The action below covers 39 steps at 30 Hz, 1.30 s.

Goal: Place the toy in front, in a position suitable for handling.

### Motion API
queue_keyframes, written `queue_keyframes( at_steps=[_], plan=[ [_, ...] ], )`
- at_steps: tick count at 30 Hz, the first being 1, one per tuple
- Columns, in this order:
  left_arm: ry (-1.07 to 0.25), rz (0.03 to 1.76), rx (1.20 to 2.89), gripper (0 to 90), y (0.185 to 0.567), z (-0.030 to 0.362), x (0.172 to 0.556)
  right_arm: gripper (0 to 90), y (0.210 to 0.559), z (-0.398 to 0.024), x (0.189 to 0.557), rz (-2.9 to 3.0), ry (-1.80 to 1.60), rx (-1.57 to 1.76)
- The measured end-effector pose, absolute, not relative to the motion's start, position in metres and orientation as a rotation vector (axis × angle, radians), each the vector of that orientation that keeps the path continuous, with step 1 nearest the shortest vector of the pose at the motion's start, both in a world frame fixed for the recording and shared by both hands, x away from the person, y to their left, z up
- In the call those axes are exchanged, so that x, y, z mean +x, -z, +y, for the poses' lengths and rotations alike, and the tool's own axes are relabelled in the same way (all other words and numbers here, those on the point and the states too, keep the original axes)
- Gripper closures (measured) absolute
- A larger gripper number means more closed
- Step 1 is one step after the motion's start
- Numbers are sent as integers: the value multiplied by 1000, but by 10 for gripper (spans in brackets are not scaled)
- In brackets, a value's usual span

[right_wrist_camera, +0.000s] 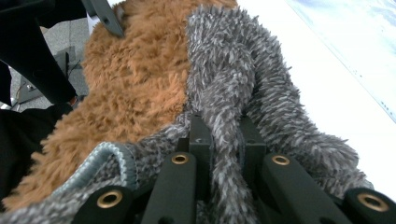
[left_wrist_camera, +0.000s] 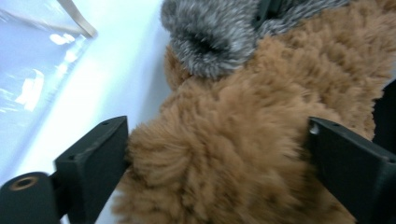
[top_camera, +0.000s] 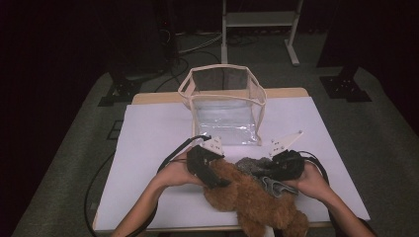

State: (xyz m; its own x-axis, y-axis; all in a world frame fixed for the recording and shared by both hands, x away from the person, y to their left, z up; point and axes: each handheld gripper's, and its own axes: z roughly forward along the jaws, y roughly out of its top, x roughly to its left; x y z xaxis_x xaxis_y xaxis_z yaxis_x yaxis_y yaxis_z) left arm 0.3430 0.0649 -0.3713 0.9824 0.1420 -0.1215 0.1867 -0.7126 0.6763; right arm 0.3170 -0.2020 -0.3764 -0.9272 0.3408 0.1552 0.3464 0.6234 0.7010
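Brown fleece garment (top_camera: 249,197) lies at the desk's (top_camera: 148,148) near edge. Left gripper's (left_wrist_camera: 217,154) fingers straddle it, spread wide and slack; right gripper (right_wrist_camera: 224,140) pinches the grey furry piece (right_wrist_camera: 233,74) tight. Likely next: close left, lift toward the clear bag (top_camera: 225,106).

Fuzzy toys (top_camera: 249,195) before bag (top_camera: 225,106)

brown fuzzy garment (top_camera: 252,200): 1 | grey fuzzy garment (top_camera: 257,168): 1 | clear plastic bin with cream trim (top_camera: 225,106): 1 | hand-held grippers: 2, left hand-held gripper (top_camera: 210,170) and right hand-held gripper (top_camera: 276,170) | table (top_camera: 148,148): 1
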Motion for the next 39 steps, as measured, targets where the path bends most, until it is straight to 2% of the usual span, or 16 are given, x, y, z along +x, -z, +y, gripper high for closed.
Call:
queue_keyframes(
  at_steps=[1, 5, 6, 7, 8, 10, 11, 13, 17, 23, 28, 32, 35, 37, 39],
  plan=[
    [168, 247, 2368, 62, 377, 64, 351, 796, 377, -201, 318, -2824, 1219, -595],
    [395, 302, 2357, 42, 392, 63, 364, 796, 377, -202, 319, -2814, 1225, -589],
    [457, 294, 2352, 67, 396, 62, 366, 795, 377, -202, 318, -2812, 1227, -588],
    [479, 286, 2350, 129, 398, 62, 365, 795, 377, -202, 318, -2811, 1228, -586],
    [466, 275, 2354, 200, 397, 63, 365, 794, 378, -202, 319, -2810, 1227, -581],
    [413, 270, 2349, 412, 394, 67, 364, 793, 378, -203, 320, -2810, 1228, -592],
    [376, 291, 2334, 464, 392, 69, 363, 793, 378, -203, 321, -2808, 1231, -592],
    [318, 313, 2314, 540, 390, 72, 362, 789, 376, -206, 325, -2807, 1235, -607],
    [199, 369, 2274, 599, 383, 82, 365, 786, 369, -207, 338, -2784, 1260, -639],
    [102, 457, 2244, 600, 377, 107, 375, 786, 356, -189, 357, -2805, 1252, -612],
    [-28, 557, 2200, 609, 369, 137, 377, 786, 349, -175, 370, -2814, 1256, -585],
    [-45, 594, 2181, 600, 369, 162, 366, 786, 349, -166, 374, -2808, 1247, -567],
    [-32, 580, 2195, 553, 373, 169, 353, 786, 357, -158, 372, -2784, 1235, -539],
    [-7, 558, 2198, 492, 373, 175, 345, 789, 362, -153, 369, -2765, 1239, -500],
    [8, 538, 2218, 368, 369, 175, 342, 793, 365, -148, 361, -2759, 1238, -439]
  ],
)
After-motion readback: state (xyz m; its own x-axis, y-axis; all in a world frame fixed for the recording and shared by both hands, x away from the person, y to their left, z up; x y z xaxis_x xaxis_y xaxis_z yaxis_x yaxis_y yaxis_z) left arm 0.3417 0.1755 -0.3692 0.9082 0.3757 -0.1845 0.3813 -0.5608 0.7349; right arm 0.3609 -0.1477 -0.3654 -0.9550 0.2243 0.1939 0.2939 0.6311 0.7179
